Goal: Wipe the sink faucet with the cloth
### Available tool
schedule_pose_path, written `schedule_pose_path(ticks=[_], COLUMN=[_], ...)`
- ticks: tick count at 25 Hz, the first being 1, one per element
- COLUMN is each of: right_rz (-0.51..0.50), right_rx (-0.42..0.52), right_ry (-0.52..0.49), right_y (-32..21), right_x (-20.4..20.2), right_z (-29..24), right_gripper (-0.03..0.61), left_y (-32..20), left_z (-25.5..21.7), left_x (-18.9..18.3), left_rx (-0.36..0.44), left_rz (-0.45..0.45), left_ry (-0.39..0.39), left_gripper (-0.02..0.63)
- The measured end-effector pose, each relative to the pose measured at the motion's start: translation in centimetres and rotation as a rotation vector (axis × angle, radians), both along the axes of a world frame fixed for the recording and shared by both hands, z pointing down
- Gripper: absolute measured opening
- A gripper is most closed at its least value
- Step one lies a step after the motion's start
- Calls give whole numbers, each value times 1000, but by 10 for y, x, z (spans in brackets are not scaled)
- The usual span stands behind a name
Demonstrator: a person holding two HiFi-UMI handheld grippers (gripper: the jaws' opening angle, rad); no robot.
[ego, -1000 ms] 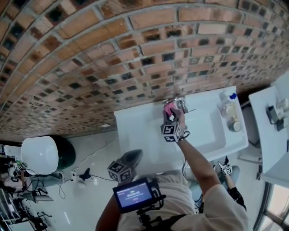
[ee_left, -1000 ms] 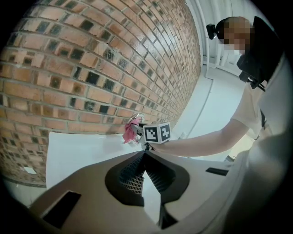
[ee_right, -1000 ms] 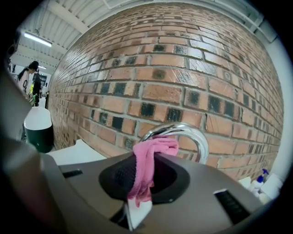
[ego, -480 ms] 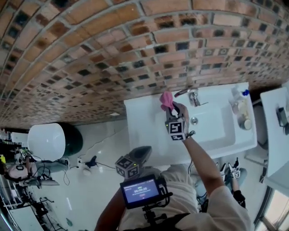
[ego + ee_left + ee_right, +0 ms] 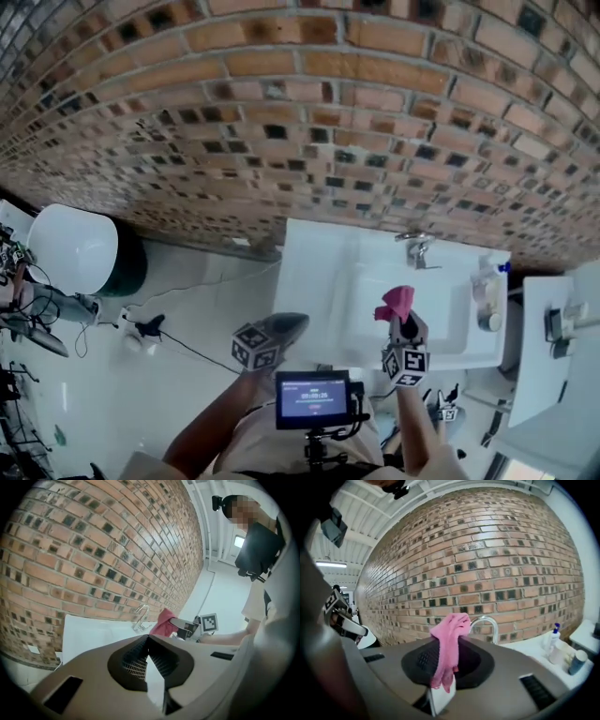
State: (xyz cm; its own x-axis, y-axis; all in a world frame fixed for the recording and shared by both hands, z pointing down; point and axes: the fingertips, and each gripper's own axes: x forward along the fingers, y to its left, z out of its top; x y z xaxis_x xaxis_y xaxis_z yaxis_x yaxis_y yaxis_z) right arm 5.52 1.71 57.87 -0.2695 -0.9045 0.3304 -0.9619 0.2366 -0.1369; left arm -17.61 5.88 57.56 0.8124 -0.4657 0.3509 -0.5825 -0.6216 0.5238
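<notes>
The chrome faucet [image 5: 415,246] stands at the back rim of the white sink [image 5: 319,272], against the brick wall. My right gripper [image 5: 405,328] hovers over the basin's front part, shut on a pink cloth [image 5: 396,302] that sticks up from its jaws, well short of the faucet. In the right gripper view the cloth [image 5: 450,632] hangs over the clamped jaws of the right gripper [image 5: 449,654], with the faucet [image 5: 485,622] behind. My left gripper [image 5: 269,337] is held off the sink's front left corner. In the left gripper view the left gripper [image 5: 147,640] is shut, with nothing in its jaws.
Soap bottles [image 5: 487,291] stand at the sink's right end, also as bottles [image 5: 555,646] in the right gripper view. A white counter [image 5: 553,366] lies further right. A white round bin [image 5: 73,248] and cables [image 5: 145,333] sit on the floor at left.
My right gripper has pulled the pink cloth away from the faucet, first to its left, then back toward the sink's front. The head view has swung too.
</notes>
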Motion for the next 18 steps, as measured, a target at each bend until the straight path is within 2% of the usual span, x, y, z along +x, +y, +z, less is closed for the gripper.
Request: schedule_pose_path(ticks=[2, 5, 8, 14, 18], right_rz=[53, 97, 127, 133, 171], right_rx=[-32, -70, -69, -57, -89], right_ry=[-32, -53, -71, -160, -214], right_y=[25, 60, 72, 87, 126], right_x=[0, -20, -43, -110, -136], right_z=[0, -5, -22, -57, -62], right_gripper=[69, 71, 71, 72, 72], left_y=[6, 27, 41, 73, 107], left_z=[-8, -20, -28, -34, -24], left_x=[-22, -65, -104, -195, -240], left_rx=[21, 42, 55, 76, 53], left_rz=[-6, -37, -60, -102, -125], left_ry=[20, 46, 70, 93, 109], left_gripper=[-6, -6, -6, -6, -6])
